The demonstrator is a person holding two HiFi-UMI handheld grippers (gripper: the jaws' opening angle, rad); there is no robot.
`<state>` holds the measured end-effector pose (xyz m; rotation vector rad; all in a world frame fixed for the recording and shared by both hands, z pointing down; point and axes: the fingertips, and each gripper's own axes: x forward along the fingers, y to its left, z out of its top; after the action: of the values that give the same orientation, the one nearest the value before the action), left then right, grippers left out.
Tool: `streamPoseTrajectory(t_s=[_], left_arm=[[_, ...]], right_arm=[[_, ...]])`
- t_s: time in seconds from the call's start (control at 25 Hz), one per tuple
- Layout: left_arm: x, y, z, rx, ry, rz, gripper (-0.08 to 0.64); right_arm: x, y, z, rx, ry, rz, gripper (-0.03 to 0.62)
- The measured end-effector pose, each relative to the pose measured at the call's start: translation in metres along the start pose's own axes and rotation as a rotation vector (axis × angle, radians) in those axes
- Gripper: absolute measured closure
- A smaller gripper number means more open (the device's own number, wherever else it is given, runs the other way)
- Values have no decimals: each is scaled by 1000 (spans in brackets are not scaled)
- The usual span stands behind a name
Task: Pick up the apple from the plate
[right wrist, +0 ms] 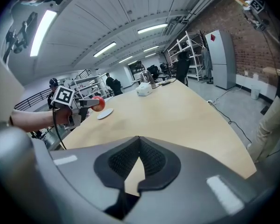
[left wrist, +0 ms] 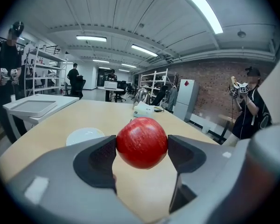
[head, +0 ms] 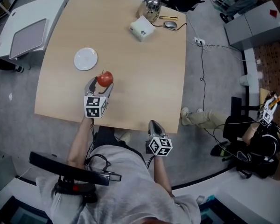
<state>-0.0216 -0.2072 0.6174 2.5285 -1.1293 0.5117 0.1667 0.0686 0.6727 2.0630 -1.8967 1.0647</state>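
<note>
Clamping the apple (left wrist: 142, 143) at its widest girth, your left gripper (head: 101, 84) holds it aloft just beside the plate (head: 86, 59). Expect firm, slick, bruisable fruit. Your right gripper (right wrist: 139, 160), well away from the plate, is closed and empty.

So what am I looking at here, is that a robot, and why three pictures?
No robot: a person holds tongs in each hand. The head view looks down from a camera on the person's head; the other two come from cameras riding on each pair of tongs. The left tongs are shut on a red apple, off the white plate, which lies empty on the table. The right tongs are shut and empty, at the table's near edge. A white box and a shiny pot stand at the far end.
</note>
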Motion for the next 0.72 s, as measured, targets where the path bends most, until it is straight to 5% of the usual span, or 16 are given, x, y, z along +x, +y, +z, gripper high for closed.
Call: streamPoseTrajectory(t_s=[0.72], left_arm=[[-27, -88, -53, 111, 36, -130, 192]], right_arm=[[-45, -15, -38, 35, -36, -31, 586]])
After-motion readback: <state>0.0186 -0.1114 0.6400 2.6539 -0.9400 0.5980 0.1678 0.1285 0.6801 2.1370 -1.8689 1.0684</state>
